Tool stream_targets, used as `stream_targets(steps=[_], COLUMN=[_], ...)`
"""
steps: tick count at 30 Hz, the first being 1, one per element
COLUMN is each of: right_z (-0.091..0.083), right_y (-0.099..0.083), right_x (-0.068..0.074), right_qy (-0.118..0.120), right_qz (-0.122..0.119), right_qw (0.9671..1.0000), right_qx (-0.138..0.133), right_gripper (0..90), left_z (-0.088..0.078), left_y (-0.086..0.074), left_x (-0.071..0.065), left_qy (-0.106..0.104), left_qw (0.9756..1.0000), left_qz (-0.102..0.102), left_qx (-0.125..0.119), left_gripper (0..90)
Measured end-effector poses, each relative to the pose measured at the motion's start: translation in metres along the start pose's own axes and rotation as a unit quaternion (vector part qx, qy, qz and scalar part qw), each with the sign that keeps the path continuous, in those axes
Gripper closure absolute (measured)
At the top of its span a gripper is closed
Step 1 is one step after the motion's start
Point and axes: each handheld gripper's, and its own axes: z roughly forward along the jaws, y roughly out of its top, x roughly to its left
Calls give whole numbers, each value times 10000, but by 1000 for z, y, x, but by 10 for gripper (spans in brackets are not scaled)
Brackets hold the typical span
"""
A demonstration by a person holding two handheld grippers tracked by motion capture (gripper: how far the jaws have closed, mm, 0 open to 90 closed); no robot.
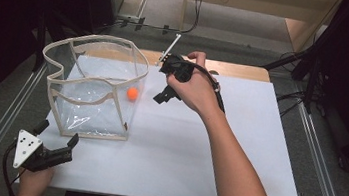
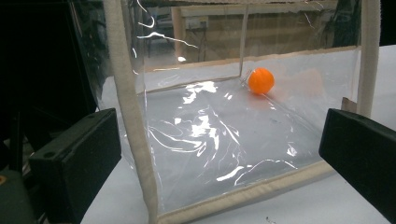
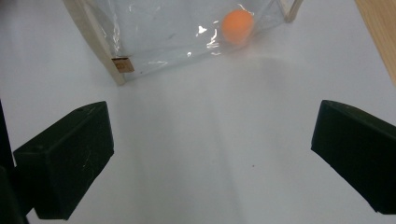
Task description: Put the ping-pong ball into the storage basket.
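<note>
Orange ball point(image 1: 132, 93), smooth, round, inside clear plastic bag point(image 1: 93, 93); both grippers' jaws spread, released

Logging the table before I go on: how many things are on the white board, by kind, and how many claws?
Clear bag with cream trim: 1
Orange ball, inside that bag: 1
Claws: 2, the left claw and the right claw, both open and empty
Total: 4
</note>
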Motion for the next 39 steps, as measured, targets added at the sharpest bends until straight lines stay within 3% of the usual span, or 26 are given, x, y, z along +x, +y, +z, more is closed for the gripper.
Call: stream_targets(steps=[23,39], right_z=[17,17], right_y=[-44,-72], right_x=[5,13], right_qy=[36,29], right_qz=[14,78], right_qw=[10000,9998], right_qx=[-26,-173], right_gripper=[0,0], left_z=[0,0], left_y=[0,0], left_x=[0,0], left_qy=[6,6], left_qw=[10000,10000], left_qz=[3,7], left_qx=[7,5], left_gripper=[0,0])
